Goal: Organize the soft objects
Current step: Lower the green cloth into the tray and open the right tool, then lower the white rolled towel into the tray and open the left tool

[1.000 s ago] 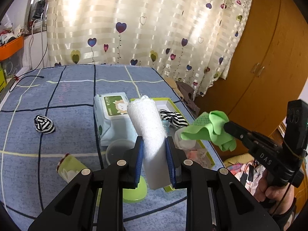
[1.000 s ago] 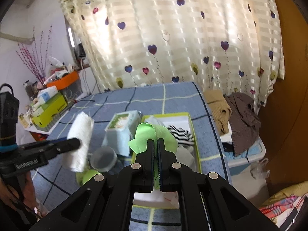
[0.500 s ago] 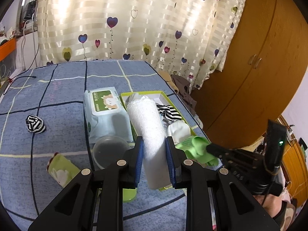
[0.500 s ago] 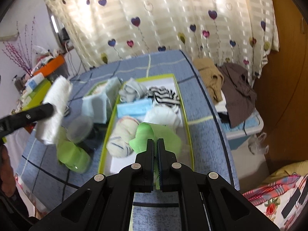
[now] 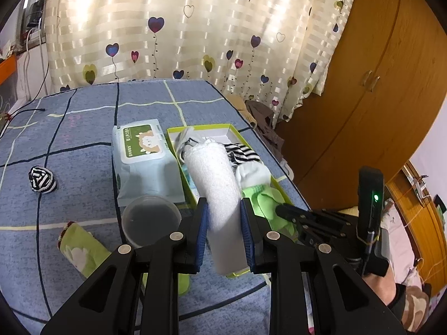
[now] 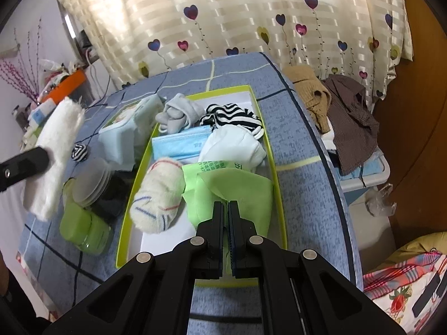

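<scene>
blue checked bedspread (image 5: 83,145); we note left gripper (image 5: 223,217) clamping white rolled towel (image 5: 215,178), right gripper (image 6: 225,209) pinching green cloth (image 6: 240,192) over yellow-green tray (image 6: 268,150).

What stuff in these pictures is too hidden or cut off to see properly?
- Left wrist view: the white towel roll in the left gripper covers much of the green-rimmed box.
- Right wrist view: the right gripper and green cloth hide the box's near end.
- Both views: small print on the wipes pack is unreadable.
</scene>
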Motion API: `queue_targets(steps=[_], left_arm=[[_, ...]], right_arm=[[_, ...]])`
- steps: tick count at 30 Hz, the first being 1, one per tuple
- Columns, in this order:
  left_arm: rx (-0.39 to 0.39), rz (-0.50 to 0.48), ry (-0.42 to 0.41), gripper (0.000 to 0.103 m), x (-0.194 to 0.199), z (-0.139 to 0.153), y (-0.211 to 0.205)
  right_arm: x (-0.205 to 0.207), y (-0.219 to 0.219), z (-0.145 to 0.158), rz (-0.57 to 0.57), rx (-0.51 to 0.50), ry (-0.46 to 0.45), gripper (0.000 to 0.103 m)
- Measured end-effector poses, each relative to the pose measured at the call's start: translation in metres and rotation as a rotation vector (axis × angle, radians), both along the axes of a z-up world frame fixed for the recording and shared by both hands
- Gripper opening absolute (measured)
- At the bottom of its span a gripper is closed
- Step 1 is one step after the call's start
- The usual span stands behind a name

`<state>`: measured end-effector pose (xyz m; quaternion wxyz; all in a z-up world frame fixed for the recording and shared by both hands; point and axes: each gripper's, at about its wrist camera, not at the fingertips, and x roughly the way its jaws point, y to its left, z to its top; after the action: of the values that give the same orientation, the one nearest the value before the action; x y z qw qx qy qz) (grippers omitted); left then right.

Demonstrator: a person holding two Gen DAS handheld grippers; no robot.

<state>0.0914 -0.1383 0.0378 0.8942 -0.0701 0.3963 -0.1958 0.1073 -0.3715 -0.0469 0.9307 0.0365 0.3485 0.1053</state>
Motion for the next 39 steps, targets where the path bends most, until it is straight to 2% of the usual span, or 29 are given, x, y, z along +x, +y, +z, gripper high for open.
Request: queue_targets(steps=[7,9,16,22,29,39], left_arm=[[0.009,-0.023,0.015,0.024,0.001,-0.005,-0.011],[0.012,-0.030,0.023,0.024,0.002,-0.007,-0.015],[0.025,-0.075,0.055,0.024,0.002,-0.020,-0.032],[0.034,-0.112,0.084,0.024,0.009,-0.035,-0.050],[0.038,-0.155,0.166,0.024,0.026,-0.064,-0.068],[0.055,-0.116,0.192,0.024,0.053,-0.079,-0.071]], right_arm=[[0.013,-0.004,-0.004,0.010,0.033,0.012,0.005],[0.012,-0.004,-0.005,0.018,0.036,0.016,0.008],[-0.008,-0.009,0.002,0.023,0.035,-0.006,0.032],[-0.025,-0.016,0.015,0.024,0.033,-0.050,0.033],[-0.025,-0.027,0.013,0.013,0.046,-0.049,0.033],[-0.015,-0.031,0.008,0.025,0.063,-0.042,0.033]])
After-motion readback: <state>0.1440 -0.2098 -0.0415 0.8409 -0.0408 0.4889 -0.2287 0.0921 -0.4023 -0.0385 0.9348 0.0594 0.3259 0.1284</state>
